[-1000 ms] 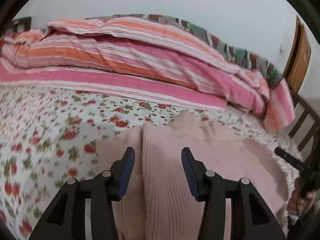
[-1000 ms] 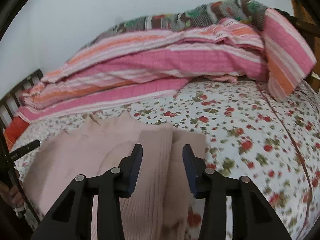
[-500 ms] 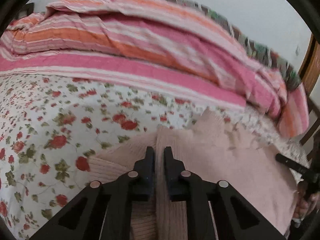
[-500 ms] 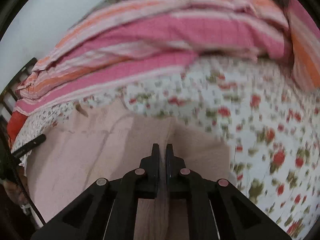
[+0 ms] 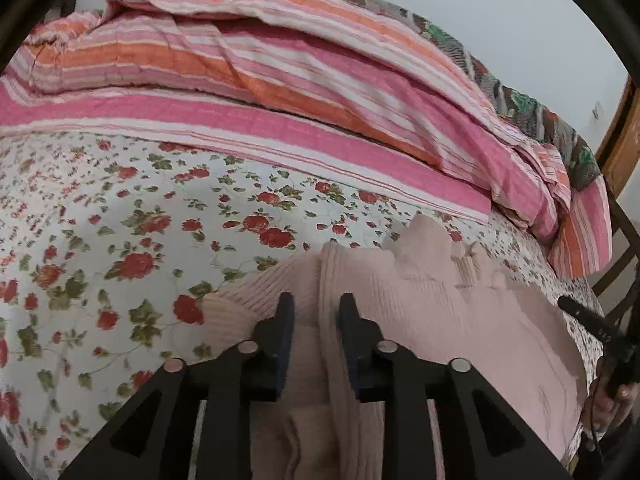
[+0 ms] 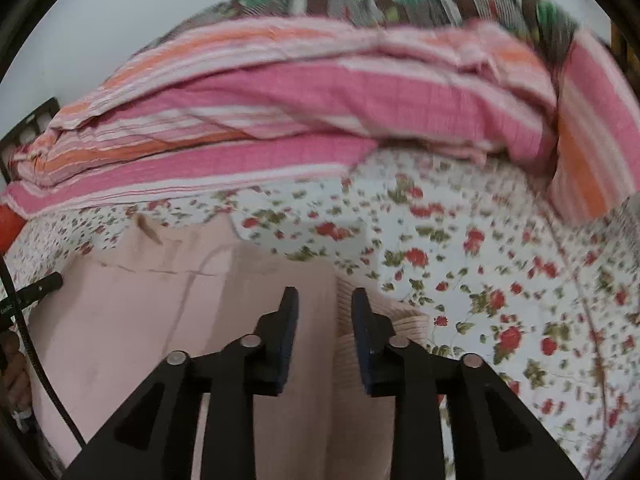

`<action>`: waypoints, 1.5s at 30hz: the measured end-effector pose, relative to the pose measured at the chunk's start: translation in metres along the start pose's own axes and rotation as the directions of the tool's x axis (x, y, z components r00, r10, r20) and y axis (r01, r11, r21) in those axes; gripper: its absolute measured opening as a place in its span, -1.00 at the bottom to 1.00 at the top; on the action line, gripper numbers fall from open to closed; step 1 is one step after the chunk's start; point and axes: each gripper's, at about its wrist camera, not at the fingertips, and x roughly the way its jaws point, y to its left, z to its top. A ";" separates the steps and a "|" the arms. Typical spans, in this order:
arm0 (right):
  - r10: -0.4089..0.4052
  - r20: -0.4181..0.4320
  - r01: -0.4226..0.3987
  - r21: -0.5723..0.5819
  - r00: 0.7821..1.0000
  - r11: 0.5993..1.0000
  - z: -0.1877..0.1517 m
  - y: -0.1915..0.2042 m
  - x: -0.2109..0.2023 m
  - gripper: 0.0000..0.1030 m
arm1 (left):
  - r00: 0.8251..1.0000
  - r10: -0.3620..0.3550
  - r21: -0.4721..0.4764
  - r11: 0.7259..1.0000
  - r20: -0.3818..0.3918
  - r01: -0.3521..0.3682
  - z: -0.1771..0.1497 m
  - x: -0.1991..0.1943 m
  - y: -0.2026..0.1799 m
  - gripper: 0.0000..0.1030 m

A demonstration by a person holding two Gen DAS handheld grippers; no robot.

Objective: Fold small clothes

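Pink ribbed garment [image 5: 440, 320] lies folded on the floral bedsheet [image 5: 120, 220].

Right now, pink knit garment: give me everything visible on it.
The pink knit garment is pale pink, ribbed, soft-looking, and lies flat on the floral bedsheet near the bed's edge, short of the striped quilt. Its side parts look folded inward, with thick ribbed fold edges. One fold edge runs between the fingers of the left gripper, another between those of the right gripper; both sets of jaws are opening and neither pinches the fabric.
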 end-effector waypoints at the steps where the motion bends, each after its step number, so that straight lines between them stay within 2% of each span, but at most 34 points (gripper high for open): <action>1: -0.007 0.007 0.007 -0.012 1.000 1.000 0.000 0.006 -0.006 -0.26 | 1.000 -0.004 0.003 1.000 0.009 0.004 -0.002 -0.004 0.001 -0.51; 3: 0.003 0.027 -0.002 -0.042 1.000 0.999 0.001 0.021 -0.018 -0.15 | 1.000 -0.010 -0.001 1.000 0.022 0.010 -0.004 -0.012 0.006 -0.51; 5: 0.045 0.023 -0.043 -0.059 0.999 0.997 0.002 0.041 -0.021 0.01 | 1.000 -0.017 -0.010 1.000 0.023 0.017 -0.007 -0.016 0.012 -0.50; 8: 0.102 -0.036 -0.105 -0.084 0.994 0.991 0.004 0.073 -0.008 0.01 | 1.000 -0.018 -0.016 1.000 0.016 0.019 -0.013 -0.020 0.021 -0.50; 10: 0.095 -0.070 -0.102 -0.106 0.993 0.989 0.003 0.093 0.006 0.01 | 1.000 -0.010 -0.003 1.000 0.021 0.011 -0.019 -0.027 0.028 -0.49; 11: 0.084 -0.083 -0.094 -0.119 0.993 0.988 0.001 0.101 0.012 0.01 | 1.000 0.005 0.000 1.000 0.026 -0.005 -0.021 -0.029 0.030 -0.42; 12: 0.073 -0.102 -0.086 -0.131 0.992 0.988 0.001 0.108 0.019 0.01 | 0.999 0.028 0.000 1.000 0.032 -0.028 -0.023 -0.032 0.035 -0.12; 14: 0.047 -0.154 -0.068 -0.134 0.987 0.989 0.001 0.119 0.036 0.01 | 0.998 0.028 -0.010 1.000 0.049 -0.028 -0.027 -0.036 0.046 0.27; 16: 0.029 -0.185 -0.052 -0.121 0.982 0.991 0.003 0.124 0.050 0.01 | 0.998 0.011 -0.022 1.000 0.068 -0.009 -0.031 -0.040 0.058 0.27; 20: 0.005 -0.193 -0.027 -0.110 0.981 0.994 0.008 0.126 0.063 0.01 | 0.996 -0.018 -0.061 0.998 0.088 0.024 -0.036 -0.036 0.076 0.27; 23: -0.016 -0.214 -0.007 -0.107 0.977 0.994 0.012 0.125 0.073 0.01 | 0.995 0.007 -0.036 0.999 0.104 -0.003 -0.038 -0.037 0.070 0.27; 27: -0.048 -0.201 0.020 -0.140 0.978 0.990 0.009 0.132 0.075 0.01 | 0.994 0.028 -0.009 1.000 0.108 -0.028 -0.040 -0.037 0.064 0.27; 33: -0.018 -0.203 -0.007 -0.118 0.979 0.993 -0.004 0.126 0.051 -0.01 | 0.994 -0.012 -0.042 0.999 0.110 0.017 -0.043 -0.040 0.073 0.27; 36: -0.005 -0.190 -0.019 -0.125 0.982 0.992 -0.015 0.126 0.030 -0.05 | 0.996 -0.027 -0.056 0.998 0.085 0.031 -0.044 -0.043 0.075 0.27; 45: 0.010 -0.171 -0.033 -0.133 0.985 0.991 -0.050 0.127 -0.008 -0.06 | 0.995 -0.052 -0.072 0.996 0.086 0.058 -0.071 -0.078 0.074 0.27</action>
